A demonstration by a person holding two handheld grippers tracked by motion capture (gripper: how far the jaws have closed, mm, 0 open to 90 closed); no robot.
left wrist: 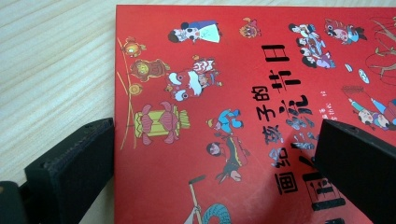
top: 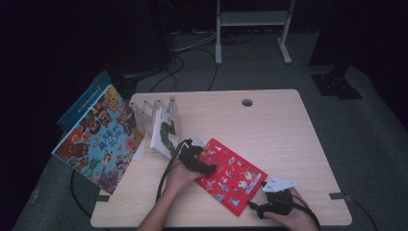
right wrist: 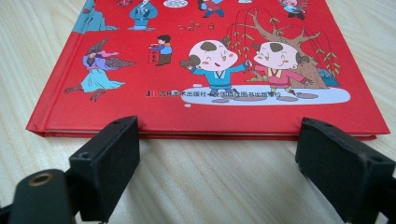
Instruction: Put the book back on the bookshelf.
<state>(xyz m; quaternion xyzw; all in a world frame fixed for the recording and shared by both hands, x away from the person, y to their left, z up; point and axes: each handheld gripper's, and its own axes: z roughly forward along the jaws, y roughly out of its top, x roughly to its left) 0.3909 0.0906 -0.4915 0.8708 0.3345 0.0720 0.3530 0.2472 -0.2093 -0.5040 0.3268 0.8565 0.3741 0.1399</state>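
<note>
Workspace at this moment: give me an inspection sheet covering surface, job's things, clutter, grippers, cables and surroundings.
Surface: light wooden table with a round cable hole.
Job's things: red picture book lying flat, closed, cover up.
Clutter: clear book rack holding a white book; a large colourful book leans at the table's left edge over a blue book.
Grippers: left gripper open, jaws straddling the red book's edge; right gripper open, just short of the book's near edge.
Cables: black cable trails from the left gripper; more on the floor.
Surroundings: dark room, grey floor, white stand legs.
</note>
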